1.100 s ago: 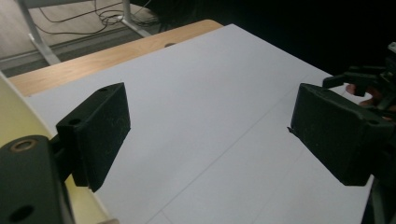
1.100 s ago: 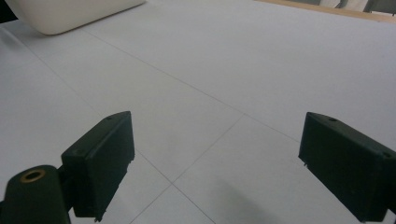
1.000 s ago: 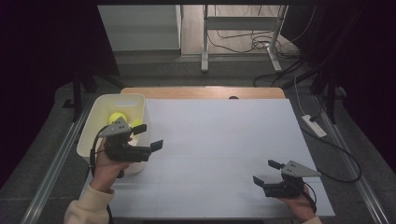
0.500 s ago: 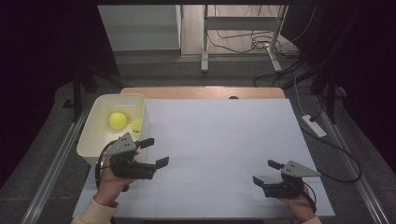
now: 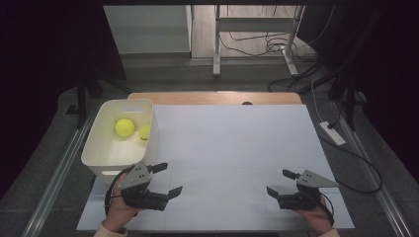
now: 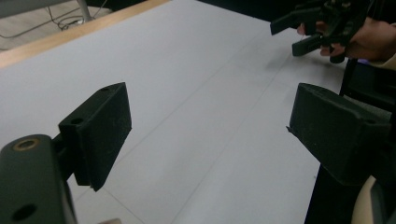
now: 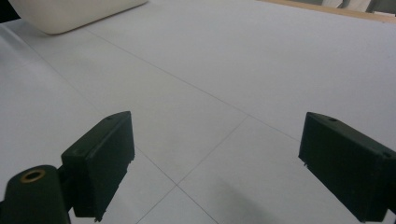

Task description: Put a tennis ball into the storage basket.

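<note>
Nearest the person, the left gripper [image 5: 167,178] sits low over the worktop [image 5: 232,148], just in front of the near wall of the white bin [image 5: 101,160]. Its jaws stand well apart with nothing between them; in the left gripper view only bare white surface lies between the two black pads. The gripper points away from the bin, towards the middle of the sheet, which reads as a hand parked after its work there rather than one reaching in.

Well to the right of the bin, near the front edge, the right gripper [image 5: 280,182] rests just as low, jaws likewise spread and empty. It faces back towards the bin, whose rounded corner shows at the top of the right gripper view. Both hands look idle, so the work appears finished or paused.

Inside the bin lie two yellow-green tennis balls [image 5: 124,127], one near the middle of its floor, the other against the wall facing the open sheet, apart from each other.

The worktop is covered in matt white sheet with faint seam lines; a strip of bare wood shows beyond the bin. Farther off, the room is dark, with table legs, loose cables and a power strip [image 5: 331,133] on the floor.
</note>
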